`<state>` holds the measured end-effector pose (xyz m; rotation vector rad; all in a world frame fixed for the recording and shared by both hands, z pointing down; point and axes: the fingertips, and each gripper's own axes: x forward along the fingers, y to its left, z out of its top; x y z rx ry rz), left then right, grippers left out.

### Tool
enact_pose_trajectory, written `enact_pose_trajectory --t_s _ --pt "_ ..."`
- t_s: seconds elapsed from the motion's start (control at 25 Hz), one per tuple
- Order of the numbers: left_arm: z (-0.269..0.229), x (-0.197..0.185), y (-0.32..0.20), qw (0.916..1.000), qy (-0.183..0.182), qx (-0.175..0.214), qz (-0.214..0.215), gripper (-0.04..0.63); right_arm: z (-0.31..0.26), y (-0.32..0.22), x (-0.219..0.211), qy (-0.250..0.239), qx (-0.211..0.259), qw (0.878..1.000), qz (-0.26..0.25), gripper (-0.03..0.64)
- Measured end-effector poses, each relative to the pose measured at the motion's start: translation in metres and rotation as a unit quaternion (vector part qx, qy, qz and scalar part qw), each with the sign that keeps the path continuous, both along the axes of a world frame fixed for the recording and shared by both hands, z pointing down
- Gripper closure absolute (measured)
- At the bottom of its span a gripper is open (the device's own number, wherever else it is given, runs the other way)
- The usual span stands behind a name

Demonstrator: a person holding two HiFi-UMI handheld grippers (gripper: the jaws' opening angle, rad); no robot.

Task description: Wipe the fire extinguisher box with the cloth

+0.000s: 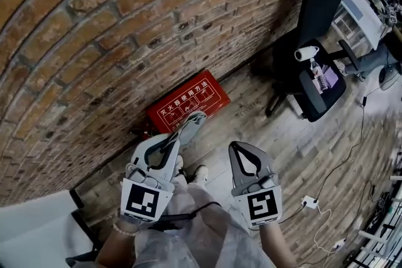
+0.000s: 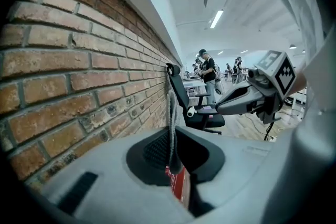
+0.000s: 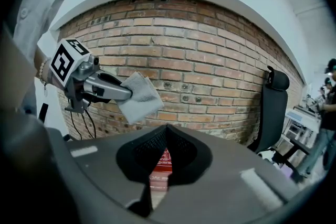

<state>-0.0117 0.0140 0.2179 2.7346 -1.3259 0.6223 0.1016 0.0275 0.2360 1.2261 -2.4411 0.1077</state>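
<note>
The left gripper [image 1: 180,135] hangs above the wooden floor [image 1: 314,154], its jaws pinching a grey cloth [image 1: 195,119] that pokes out past the tips. Just beyond the cloth, the red fire extinguisher box [image 1: 188,100] sits at the foot of the brick wall [image 1: 113,28]. The right gripper [image 1: 235,146] hovers beside the left with jaws pressed together, empty. A black office chair [image 1: 317,28] stands far right

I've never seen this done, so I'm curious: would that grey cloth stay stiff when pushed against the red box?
Probably not: the cloth sticks out thin and rumpled from the left gripper's jaws, so it should fold. It also looks light.
</note>
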Motion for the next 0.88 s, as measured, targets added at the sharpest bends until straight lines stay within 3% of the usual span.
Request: enact_pose_trajectory --t_s 0.4,0.88 --pt "0.052 -0.001 -0.033 0.9993 0.010 -0.033 -0.017 0.584 0.046 -0.037 0.003 -0.017 -0.012 1.000 0.023 0.606" --pt "0.124 0.028 -0.077 0.9971 0.030 -0.067 -0.021 0.584 0.106 -0.083 0.011 -0.006 -0.018 0.999 0.028 0.606"
